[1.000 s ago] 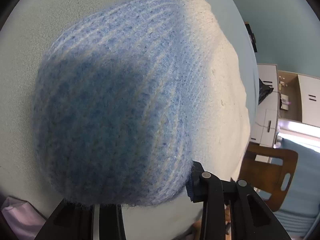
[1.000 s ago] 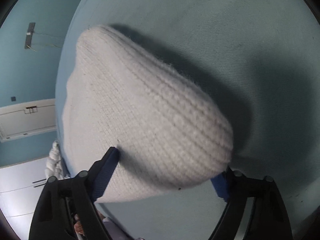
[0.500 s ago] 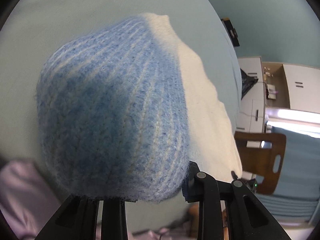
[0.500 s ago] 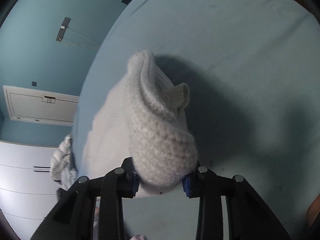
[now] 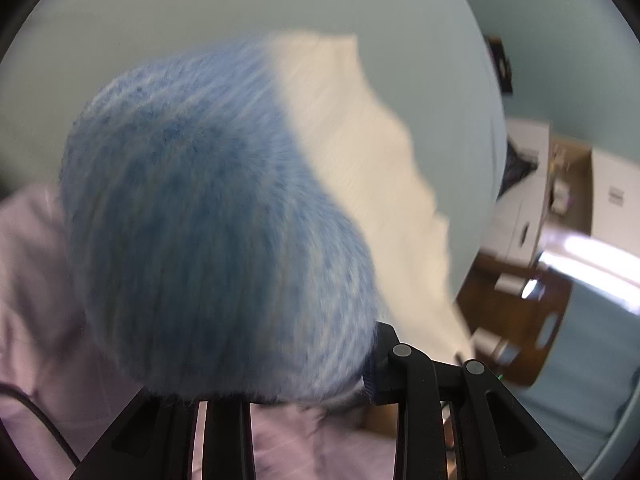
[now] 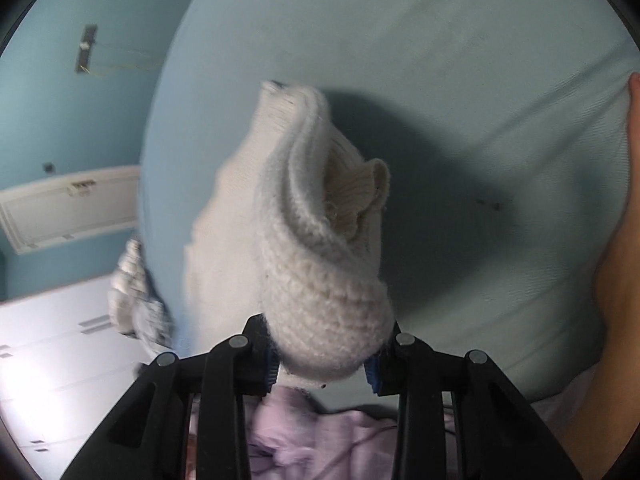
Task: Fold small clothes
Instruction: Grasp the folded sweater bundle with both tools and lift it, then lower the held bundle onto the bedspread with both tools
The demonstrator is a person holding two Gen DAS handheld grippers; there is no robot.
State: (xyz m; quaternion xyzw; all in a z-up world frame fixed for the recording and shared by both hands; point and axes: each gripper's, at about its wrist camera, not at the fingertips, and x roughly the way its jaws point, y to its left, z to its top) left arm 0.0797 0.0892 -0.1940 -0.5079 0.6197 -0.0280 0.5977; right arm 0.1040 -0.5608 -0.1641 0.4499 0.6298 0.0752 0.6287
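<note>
left fingers [image 5: 288, 384]: gripping blue end of knit garment [image 5: 224, 216] | right fingers [image 6: 322, 364]: just closed, gripping cream end [image 6: 320, 280] | writing: none readable

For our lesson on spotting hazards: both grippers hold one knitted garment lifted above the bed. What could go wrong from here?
1. The right gripper, whose jaws have just been closing, pinches only a bunched cream end; thick knit might slip out.
2. The left gripper grips the fuzzy blue end; uneven pulling could stretch or twist the garment.
3. The lilac cloth below the grippers may snag.
</note>
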